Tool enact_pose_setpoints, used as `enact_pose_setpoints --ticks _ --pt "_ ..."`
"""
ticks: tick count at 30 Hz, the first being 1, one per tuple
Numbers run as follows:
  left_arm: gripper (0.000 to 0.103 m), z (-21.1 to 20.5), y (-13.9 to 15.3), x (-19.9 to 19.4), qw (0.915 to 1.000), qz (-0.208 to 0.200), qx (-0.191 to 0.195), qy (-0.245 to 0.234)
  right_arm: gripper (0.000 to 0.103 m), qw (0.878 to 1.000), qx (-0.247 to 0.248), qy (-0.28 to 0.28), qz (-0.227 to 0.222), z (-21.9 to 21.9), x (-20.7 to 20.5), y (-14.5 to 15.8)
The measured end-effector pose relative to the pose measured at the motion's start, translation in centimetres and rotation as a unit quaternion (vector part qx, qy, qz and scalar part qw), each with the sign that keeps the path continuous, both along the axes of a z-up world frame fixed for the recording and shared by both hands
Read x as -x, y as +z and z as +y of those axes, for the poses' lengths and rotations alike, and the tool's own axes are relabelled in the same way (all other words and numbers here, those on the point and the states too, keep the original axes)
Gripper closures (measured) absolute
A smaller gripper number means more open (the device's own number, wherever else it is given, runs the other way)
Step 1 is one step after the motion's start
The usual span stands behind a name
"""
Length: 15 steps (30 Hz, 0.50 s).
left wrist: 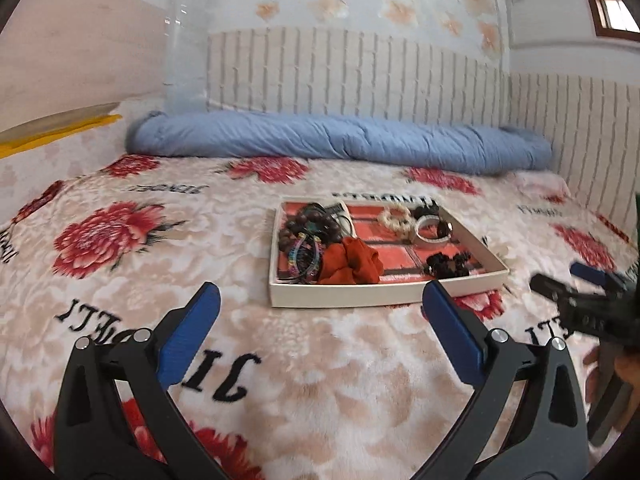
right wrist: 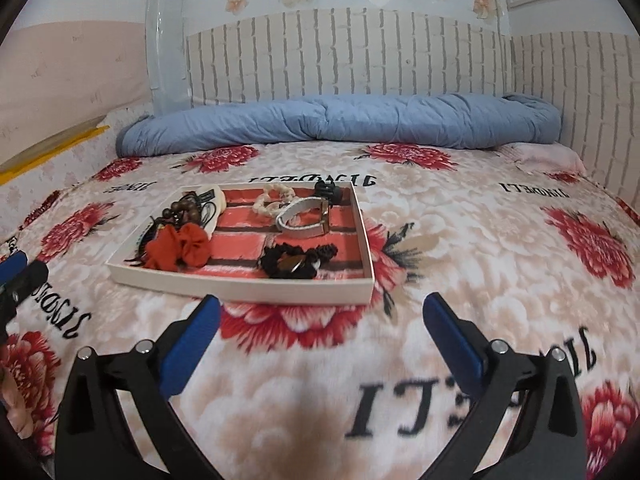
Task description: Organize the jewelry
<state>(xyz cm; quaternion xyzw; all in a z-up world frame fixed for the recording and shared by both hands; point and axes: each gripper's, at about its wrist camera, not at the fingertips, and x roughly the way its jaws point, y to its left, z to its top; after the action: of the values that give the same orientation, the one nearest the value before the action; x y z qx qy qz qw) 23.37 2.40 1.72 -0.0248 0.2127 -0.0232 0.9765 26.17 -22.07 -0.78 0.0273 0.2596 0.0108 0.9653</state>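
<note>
Left claw (left wrist: 320, 300) spread wide, nothing between the blue pads (left wrist: 188, 332), hanging above the flowered bedspread (left wrist: 328, 380) just short of the tray's near rim. Right claw (right wrist: 320, 312) likewise spread wide and empty, pads (right wrist: 452, 344) apart, poised above the bedspread with the tray at 11 o'clock from it. Seen also at 3 o'clock in the left wrist view, blurred, as a black frame with a blue tip.

White shallow tray (right wrist: 240, 290) with a red brick-patterned floor, resting flat on the bed. Inside, in the right wrist view: orange scrunchie (right wrist: 178, 250) at 8 o'clock, near the front left corner; dark wooden bead bracelet (right wrist: 180, 206) behind it at 10 o'clock, tangled with thin black hair ties; cream scrunchie (right wrist: 270, 202) at 12 o'clock; white strap band (right wrist: 300, 220) just beside it, looped and standing on edge; black hair claw clip (right wrist: 326, 192) in the far right corner at 1 o'clock; black lacy hair piece (right wrist: 296, 262) with a shiny centre at 5 o'clock, along the front. Multicoloured thin bands (left wrist: 304, 256) at the tray's left edge, touching the orange scrunchie, clearer in the left wrist view.

Rolled blue quilt (right wrist: 340, 124) across the head of the bed at 12 o'clock, against a white brick-look wall panel (right wrist: 340, 56).
</note>
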Motion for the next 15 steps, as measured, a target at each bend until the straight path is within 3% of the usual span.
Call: enact_pose_setpoints --ticks 6,15 --pt "0.005 0.2 0.2 3.0 0.9996 -0.025 0.007 0.014 0.004 1.000 -0.003 -0.005 -0.023 0.5 3.1 -0.4" --pt "0.005 -0.9 -0.2 6.6 0.9973 -0.063 -0.034 0.016 0.004 0.998 0.007 -0.002 -0.059 1.6 6.2 0.1"
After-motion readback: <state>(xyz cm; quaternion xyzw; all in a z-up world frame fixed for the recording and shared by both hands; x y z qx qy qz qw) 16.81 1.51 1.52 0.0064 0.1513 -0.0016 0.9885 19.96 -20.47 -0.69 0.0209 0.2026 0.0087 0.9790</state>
